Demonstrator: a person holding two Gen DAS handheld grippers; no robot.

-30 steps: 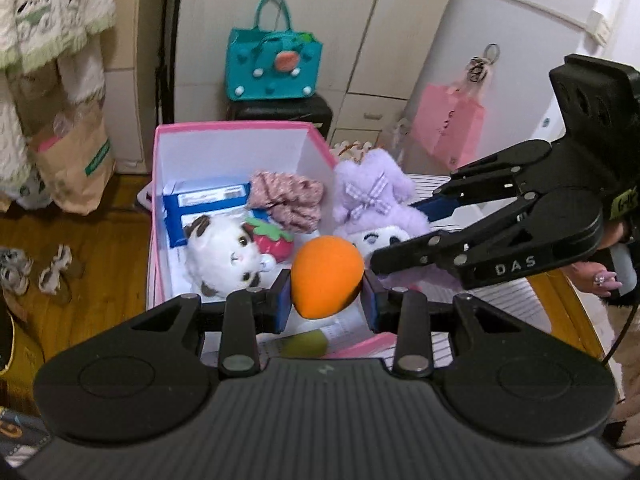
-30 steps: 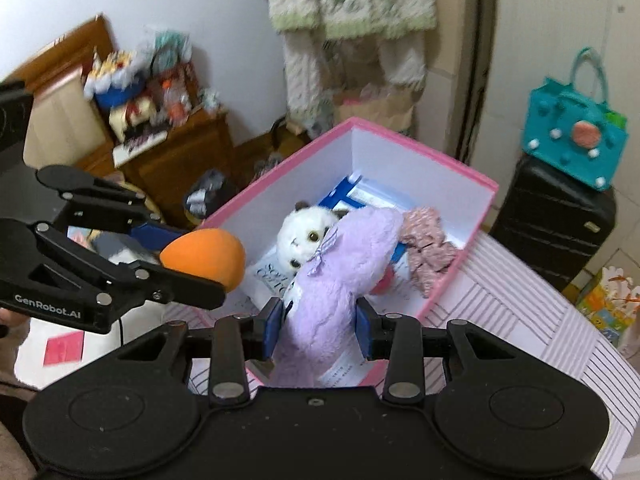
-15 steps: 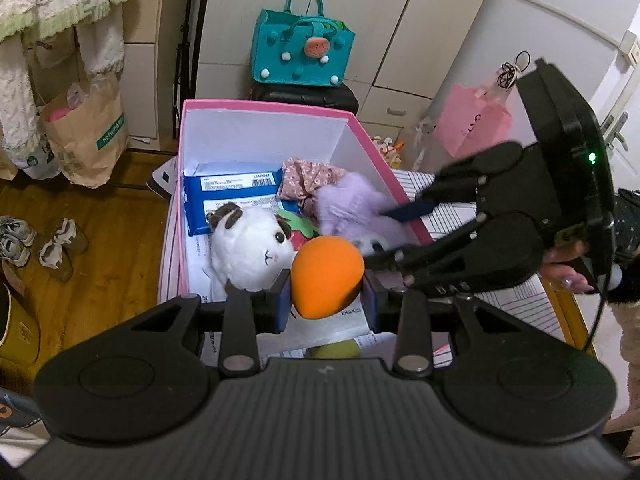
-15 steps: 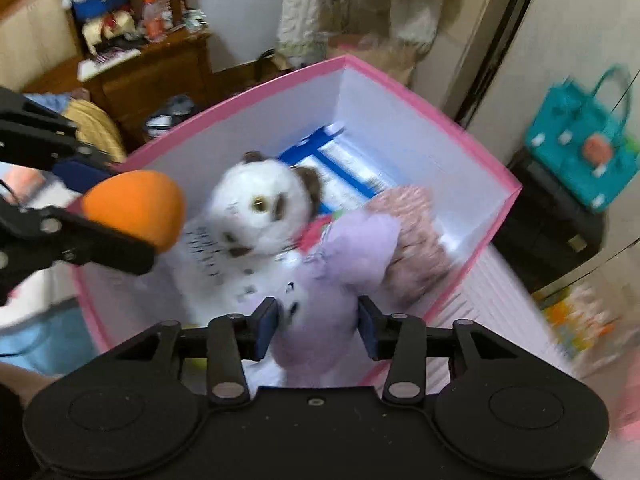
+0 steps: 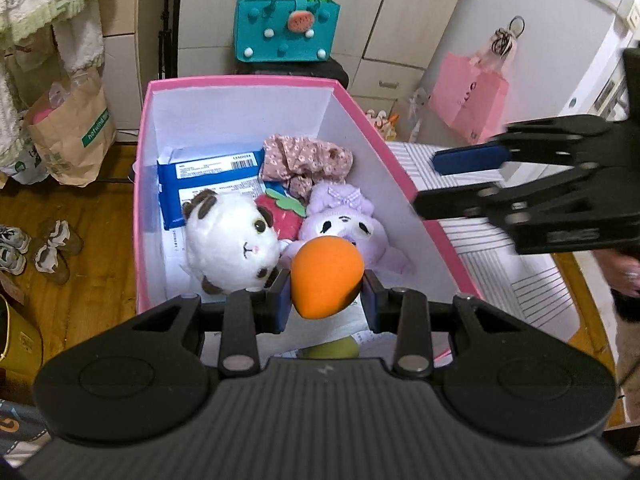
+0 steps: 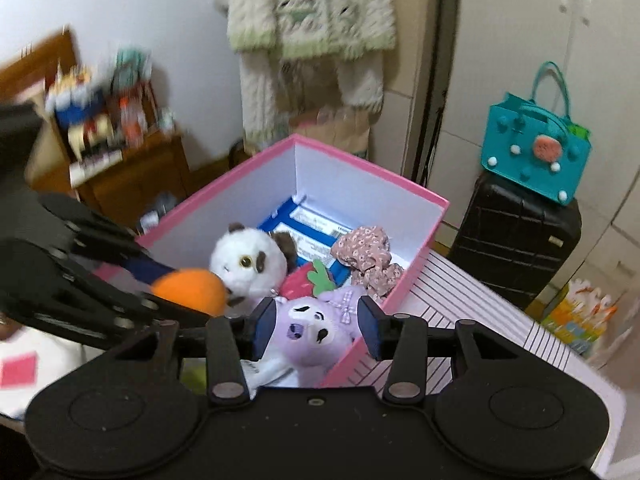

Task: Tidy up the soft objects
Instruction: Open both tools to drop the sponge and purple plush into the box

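Observation:
My left gripper (image 5: 326, 292) is shut on an orange soft ball (image 5: 326, 276), held over the near end of the pink box (image 5: 240, 80). Inside the box lie a purple plush (image 5: 344, 220), a white plush (image 5: 228, 240), a strawberry toy (image 5: 278, 216), a floral cloth (image 5: 308, 156) and a blue package (image 5: 208, 176). My right gripper (image 5: 444, 180) hangs open to the right of the box, nothing between its fingers. In the right wrist view the purple plush (image 6: 312, 320) shows through the gap of the right gripper (image 6: 316, 326), lying below in the box.
The box stands on a striped tablecloth (image 5: 500, 248). A green ball (image 5: 332, 348) lies near the box's front. Behind are a teal bag (image 5: 286, 20) on a black suitcase (image 6: 516, 232), a pink bag (image 5: 468, 100), a paper bag (image 5: 68, 132) and shoes (image 5: 40, 240) on the wooden floor.
The right gripper let go of the purple plush, which now lies in the box, and drew back to the right. The left gripper moved down over the box with the orange ball.

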